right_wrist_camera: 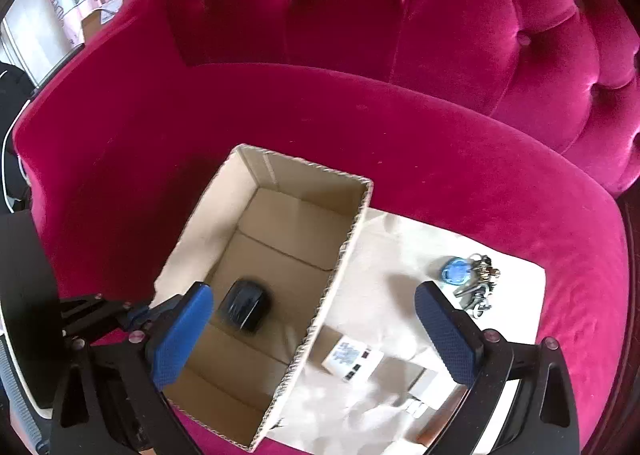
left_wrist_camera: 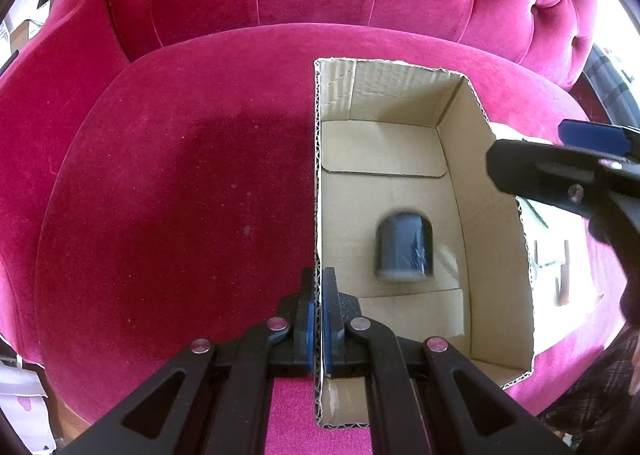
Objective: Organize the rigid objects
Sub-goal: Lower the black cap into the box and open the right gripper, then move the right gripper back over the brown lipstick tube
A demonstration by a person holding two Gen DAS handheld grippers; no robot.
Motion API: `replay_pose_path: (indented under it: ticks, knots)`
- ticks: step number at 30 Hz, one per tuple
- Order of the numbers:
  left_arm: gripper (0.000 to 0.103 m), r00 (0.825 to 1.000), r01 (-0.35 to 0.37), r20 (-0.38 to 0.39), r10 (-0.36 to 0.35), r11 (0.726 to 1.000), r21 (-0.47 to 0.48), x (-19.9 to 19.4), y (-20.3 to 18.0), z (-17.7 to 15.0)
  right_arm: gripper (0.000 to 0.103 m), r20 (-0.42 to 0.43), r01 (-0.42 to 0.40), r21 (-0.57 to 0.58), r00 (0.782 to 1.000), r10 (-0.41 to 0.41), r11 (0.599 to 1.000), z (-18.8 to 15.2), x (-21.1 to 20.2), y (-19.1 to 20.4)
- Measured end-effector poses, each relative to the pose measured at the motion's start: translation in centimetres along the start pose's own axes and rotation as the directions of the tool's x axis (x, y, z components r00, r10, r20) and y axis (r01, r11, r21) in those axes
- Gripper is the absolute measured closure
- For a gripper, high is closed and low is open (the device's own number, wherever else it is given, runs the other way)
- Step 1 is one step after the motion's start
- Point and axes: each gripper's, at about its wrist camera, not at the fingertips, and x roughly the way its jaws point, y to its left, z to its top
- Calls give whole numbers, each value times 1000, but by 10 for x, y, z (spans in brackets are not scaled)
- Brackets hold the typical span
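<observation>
Dark cylindrical object [left_wrist_camera: 405, 248], blurred in both views, inside the open cardboard box [left_wrist_camera: 472, 159], on or just above its floor; contact with the floor not resolvable. Box sits on the seat of a pink velvet armchair [left_wrist_camera: 180, 175]. Left tongs [left_wrist_camera: 319, 311] pressed together, pinching the box's left wall at its rim. Right tongs [right_wrist_camera: 314, 329] spread wide above the box's right wall, nothing between the pads. Beside the box on pale paper [right_wrist_camera: 384, 255]: bunch of keys [right_wrist_camera: 474, 281], small white box [right_wrist_camera: 352, 360].
</observation>
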Motion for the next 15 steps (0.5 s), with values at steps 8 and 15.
replay_pose_path:
  ticks: [8, 15]
  knots:
    - [100, 1000, 1, -2, -1, 1000, -1, 1, 1, 0, 0, 2, 21, 19, 1000, -21, 1000, -4, -17, -9]
    - [100, 1000, 2, -2, -2, 1000, -2, 0, 1, 0, 0, -13, 66, 88, 998, -65, 994, -16, -29, -40]
